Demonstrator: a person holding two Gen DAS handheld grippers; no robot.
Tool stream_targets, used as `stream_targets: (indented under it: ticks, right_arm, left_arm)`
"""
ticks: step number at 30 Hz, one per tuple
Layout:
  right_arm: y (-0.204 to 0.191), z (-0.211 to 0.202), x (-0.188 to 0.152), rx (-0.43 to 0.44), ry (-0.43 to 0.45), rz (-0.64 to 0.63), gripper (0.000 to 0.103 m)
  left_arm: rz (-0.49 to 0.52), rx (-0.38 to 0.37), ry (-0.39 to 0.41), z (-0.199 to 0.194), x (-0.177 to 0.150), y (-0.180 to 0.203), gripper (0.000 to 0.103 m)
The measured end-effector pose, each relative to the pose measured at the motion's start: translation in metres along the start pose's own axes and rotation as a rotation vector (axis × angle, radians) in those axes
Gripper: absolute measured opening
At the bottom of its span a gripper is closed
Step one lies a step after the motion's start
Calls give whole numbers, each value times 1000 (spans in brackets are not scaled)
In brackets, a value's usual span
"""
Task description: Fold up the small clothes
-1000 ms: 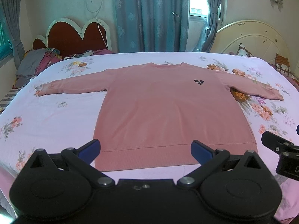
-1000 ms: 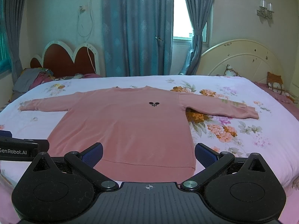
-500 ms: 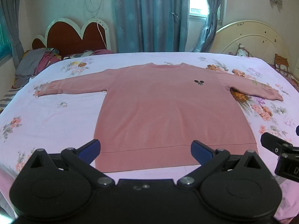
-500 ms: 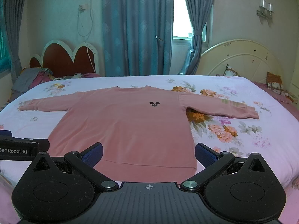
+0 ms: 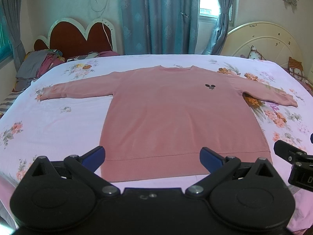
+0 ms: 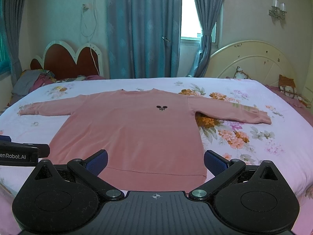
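A pink long-sleeved sweater (image 5: 176, 117) lies flat and face up on the bed, both sleeves spread out, with a small black logo (image 5: 210, 86) on its chest. It also shows in the right wrist view (image 6: 137, 133). My left gripper (image 5: 152, 157) is open and empty, held just before the sweater's hem. My right gripper (image 6: 155, 161) is open and empty, at the hem's right part. Each gripper's body shows at the edge of the other's view.
The bed has a white floral sheet (image 5: 49, 121). A pile of clothes (image 5: 37, 66) lies at the far left by a red headboard (image 5: 78, 39). A cream headboard (image 6: 252, 62) and cushions (image 6: 286, 86) stand at the right. Blue curtains (image 5: 156, 15) hang behind.
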State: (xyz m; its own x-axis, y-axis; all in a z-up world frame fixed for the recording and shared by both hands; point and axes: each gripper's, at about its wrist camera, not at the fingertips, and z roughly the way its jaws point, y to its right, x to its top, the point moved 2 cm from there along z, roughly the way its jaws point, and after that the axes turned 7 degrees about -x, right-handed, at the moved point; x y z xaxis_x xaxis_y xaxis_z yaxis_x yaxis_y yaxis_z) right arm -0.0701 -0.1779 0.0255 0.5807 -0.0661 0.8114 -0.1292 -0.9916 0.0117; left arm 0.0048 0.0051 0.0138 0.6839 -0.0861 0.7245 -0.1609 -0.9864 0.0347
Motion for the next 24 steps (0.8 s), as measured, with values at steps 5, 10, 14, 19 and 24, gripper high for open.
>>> stream_targets:
  ticks: [5,10,14,19,24]
  right_arm:
    - [-2,2,1,-1,-5,-3,103]
    - [-3,6,2,-6,-10,-6,103]
    - [-2,13,5,-14,-16,-8,103]
    - [1,26,8,-22,-27,-4,103]
    - [5,41,13,-35,-36,-5,103]
  left_arm:
    - [-5,0,-3,2,2,-4,103]
    - [-9,1,-9,8,6,-7,103]
    - [-8,3,-12,13,7,-7,103]
    - [-6,6,-24,23,12,-8,103]
    - [-7,11,-40,39,19,-8,103]
